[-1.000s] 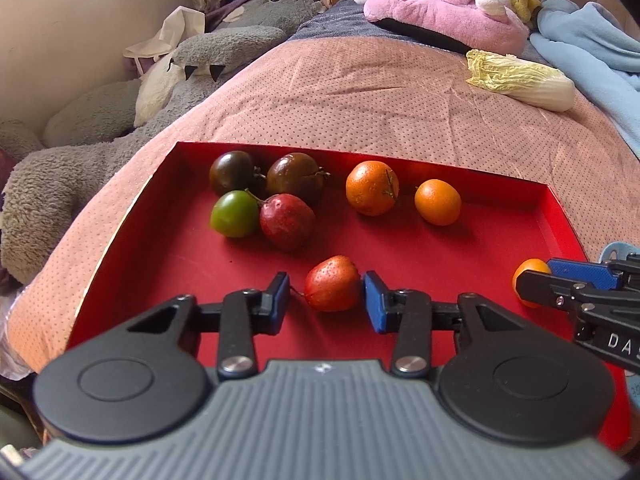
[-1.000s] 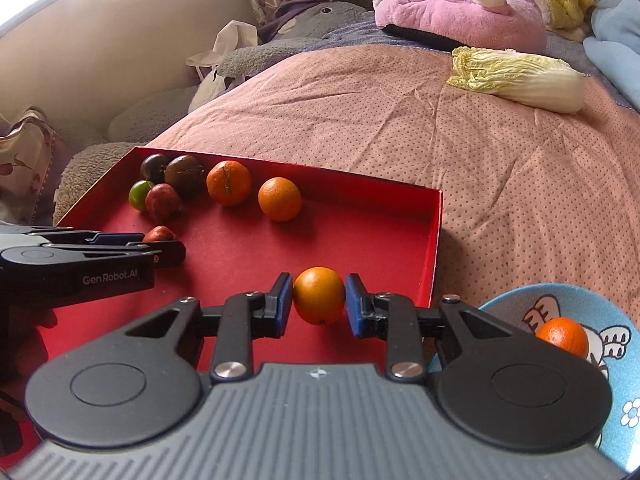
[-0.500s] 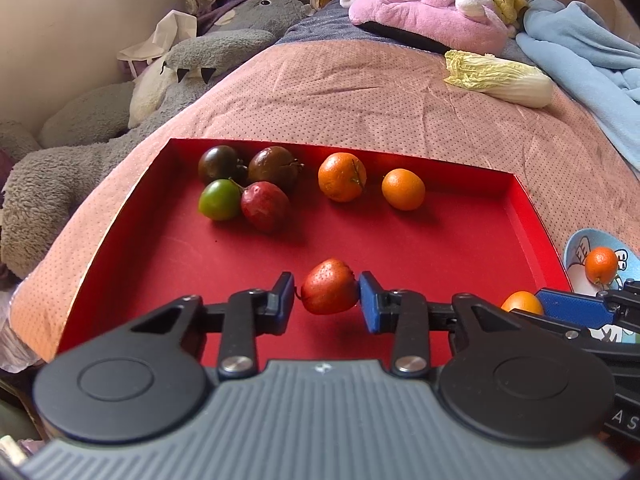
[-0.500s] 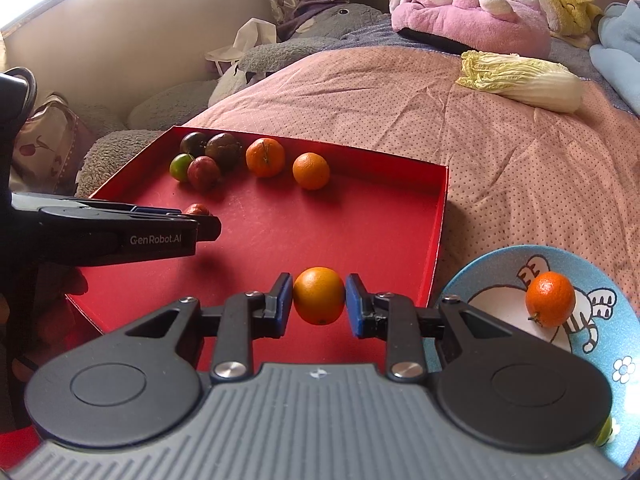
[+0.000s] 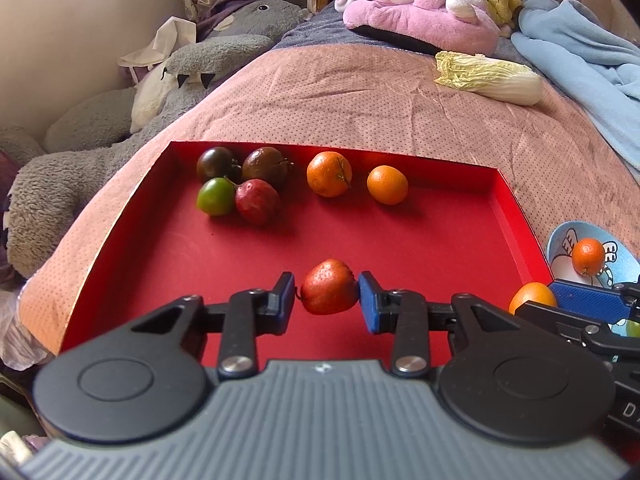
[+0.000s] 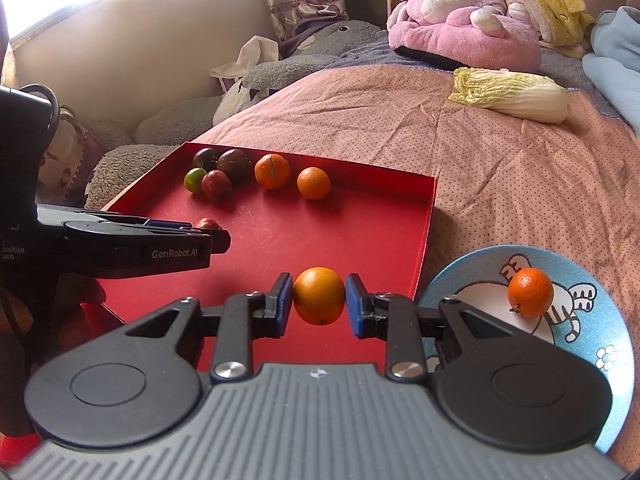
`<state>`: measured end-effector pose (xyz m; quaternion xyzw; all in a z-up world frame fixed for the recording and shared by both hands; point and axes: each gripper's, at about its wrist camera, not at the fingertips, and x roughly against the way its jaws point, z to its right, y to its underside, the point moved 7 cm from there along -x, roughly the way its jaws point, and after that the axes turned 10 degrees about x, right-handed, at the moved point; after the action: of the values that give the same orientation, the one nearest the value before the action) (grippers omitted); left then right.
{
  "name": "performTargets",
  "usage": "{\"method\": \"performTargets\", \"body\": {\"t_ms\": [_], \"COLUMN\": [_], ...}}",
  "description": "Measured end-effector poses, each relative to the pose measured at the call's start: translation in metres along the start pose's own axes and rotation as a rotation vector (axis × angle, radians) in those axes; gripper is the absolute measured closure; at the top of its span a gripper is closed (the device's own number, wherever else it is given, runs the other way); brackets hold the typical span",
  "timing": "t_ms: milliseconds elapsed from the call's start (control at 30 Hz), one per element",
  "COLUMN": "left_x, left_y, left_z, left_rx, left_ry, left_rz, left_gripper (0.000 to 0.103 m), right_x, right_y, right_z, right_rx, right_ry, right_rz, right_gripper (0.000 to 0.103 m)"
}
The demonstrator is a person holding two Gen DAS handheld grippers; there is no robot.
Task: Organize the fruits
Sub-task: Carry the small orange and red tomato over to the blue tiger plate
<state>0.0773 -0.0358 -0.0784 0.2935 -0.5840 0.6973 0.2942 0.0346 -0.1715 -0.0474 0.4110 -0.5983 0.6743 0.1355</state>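
From my right wrist view, the left claw hides most of its red fruit; the blue plate runs off the frame's right edge.

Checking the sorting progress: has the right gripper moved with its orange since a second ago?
Yes. The right gripper has carried the orange back toward the blue plate; more plate now shows.

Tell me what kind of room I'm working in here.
Most likely a bedroom: the red tray of fruit sits on a bed with a pink dotted cover, with plush toys, a pink one and a grey one, and a blue blanket at its far end.
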Motion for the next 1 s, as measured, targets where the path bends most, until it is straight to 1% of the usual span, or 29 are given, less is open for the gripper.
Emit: {"method": "performTargets", "body": {"t_ms": [633,1000], "left_x": [0.011,0.021], "left_y": [0.003,-0.012], "left_z": [0.010,0.019], "left_rx": [-0.026,-0.060], "left_ry": [0.003,-0.004], "left_rz": [0.013,0.045], "left_gripper": [0.065,0.065], "right_x": [0.017,0.033], "right_y": [0.001,-0.011], "right_z": [-0.001,-0.001], "right_rx": [-0.003,-0.001], "right_ry": [0.009,0.004], "right_rz": [0.023,0.066], "right_gripper": [0.069,0.069]}}
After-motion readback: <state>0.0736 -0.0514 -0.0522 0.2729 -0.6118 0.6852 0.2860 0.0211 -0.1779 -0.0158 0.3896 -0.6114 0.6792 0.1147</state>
